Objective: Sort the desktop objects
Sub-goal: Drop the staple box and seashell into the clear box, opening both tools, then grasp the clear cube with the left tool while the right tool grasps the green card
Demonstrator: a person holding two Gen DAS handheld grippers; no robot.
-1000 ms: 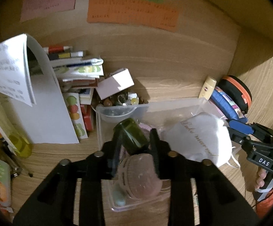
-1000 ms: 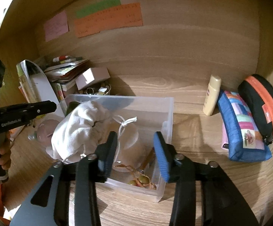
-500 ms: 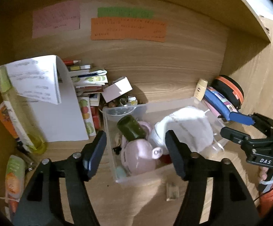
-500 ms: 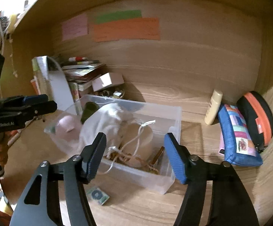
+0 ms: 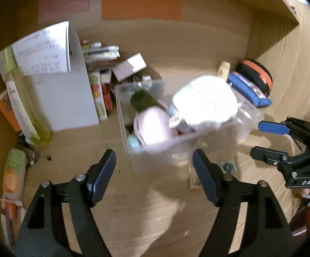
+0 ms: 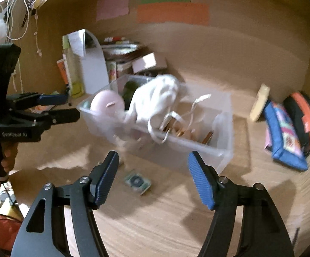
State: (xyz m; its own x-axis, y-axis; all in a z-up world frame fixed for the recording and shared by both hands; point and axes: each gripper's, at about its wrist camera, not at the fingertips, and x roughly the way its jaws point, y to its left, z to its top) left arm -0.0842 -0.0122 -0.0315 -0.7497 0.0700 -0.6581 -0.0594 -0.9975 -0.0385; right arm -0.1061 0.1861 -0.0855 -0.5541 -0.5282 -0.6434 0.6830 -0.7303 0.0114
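Observation:
A clear plastic bin (image 5: 152,152) (image 6: 221,147) stands mid-desk. It holds a white drawstring pouch (image 5: 204,102) (image 6: 157,98), a pink round object (image 5: 152,124) (image 6: 107,102) and a dark green bottle (image 5: 142,100). My left gripper (image 5: 155,175) is open and empty, in front of the bin and apart from it; it also shows in the right wrist view (image 6: 67,107). My right gripper (image 6: 152,180) is open and empty, in front of the bin; it shows at the right of the left wrist view (image 5: 262,139). A small green packet (image 6: 136,181) lies on the desk before the bin.
A white folder (image 5: 69,94), books (image 5: 100,68), a small box (image 5: 129,66) and a yellow-green bottle (image 5: 24,107) crowd the back left. A cream tube (image 6: 259,102), blue pouch (image 6: 283,132) and black-orange case (image 6: 302,115) lie at the right. An orange tube (image 5: 13,173) lies left.
Both grippers have drawn back from the bin and opened wider. The pink object that lay between my left fingers now rests in the bin.

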